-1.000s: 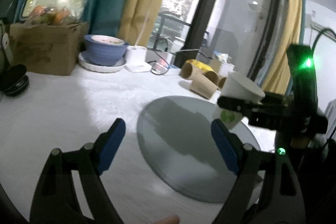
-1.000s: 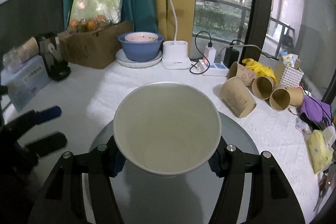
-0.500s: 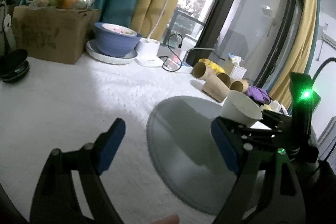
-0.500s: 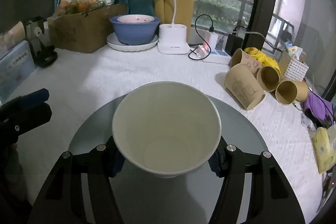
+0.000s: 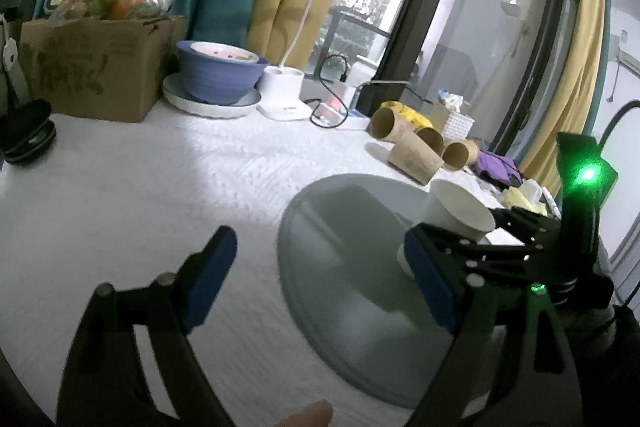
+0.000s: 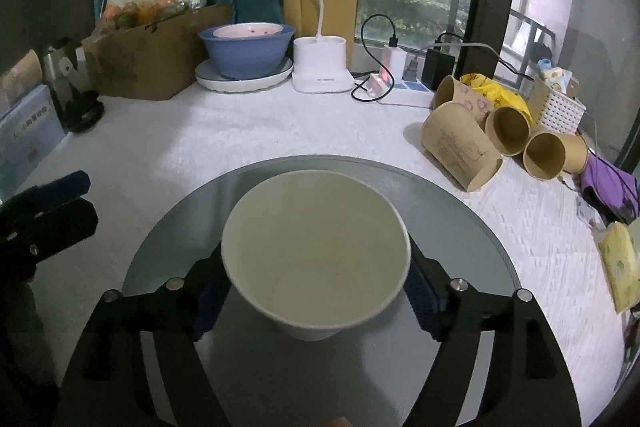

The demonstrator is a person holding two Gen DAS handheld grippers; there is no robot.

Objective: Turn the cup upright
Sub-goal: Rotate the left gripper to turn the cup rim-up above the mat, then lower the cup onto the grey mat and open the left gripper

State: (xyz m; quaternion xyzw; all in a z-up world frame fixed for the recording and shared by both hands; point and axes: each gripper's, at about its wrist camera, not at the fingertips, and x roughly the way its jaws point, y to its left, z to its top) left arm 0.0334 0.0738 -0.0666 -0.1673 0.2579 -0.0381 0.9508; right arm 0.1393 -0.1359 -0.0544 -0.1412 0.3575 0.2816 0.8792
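Note:
A white paper cup [image 6: 316, 251] stands mouth up between the blue pads of my right gripper [image 6: 316, 291], which is shut on it, low over a round grey plate [image 6: 460, 211]. In the left wrist view the same cup [image 5: 452, 223] sits at the right side of the plate [image 5: 340, 227], held by the black right gripper [image 5: 480, 247]. My left gripper [image 5: 320, 279] is open and empty, over the plate's left edge and the white tablecloth. It also shows at the left of the right wrist view [image 6: 48, 203].
Several brown paper cups [image 6: 460, 151] lie on their sides at the right. At the back stand a blue bowl [image 6: 248, 47] on a white dish, a white desk lamp [image 6: 320, 67], a power strip with cables [image 6: 400, 87] and a cardboard box [image 6: 156, 63].
My right gripper has lowered the upright cup down towards the plate. The left gripper has stayed open and shifted its view a little to the left.

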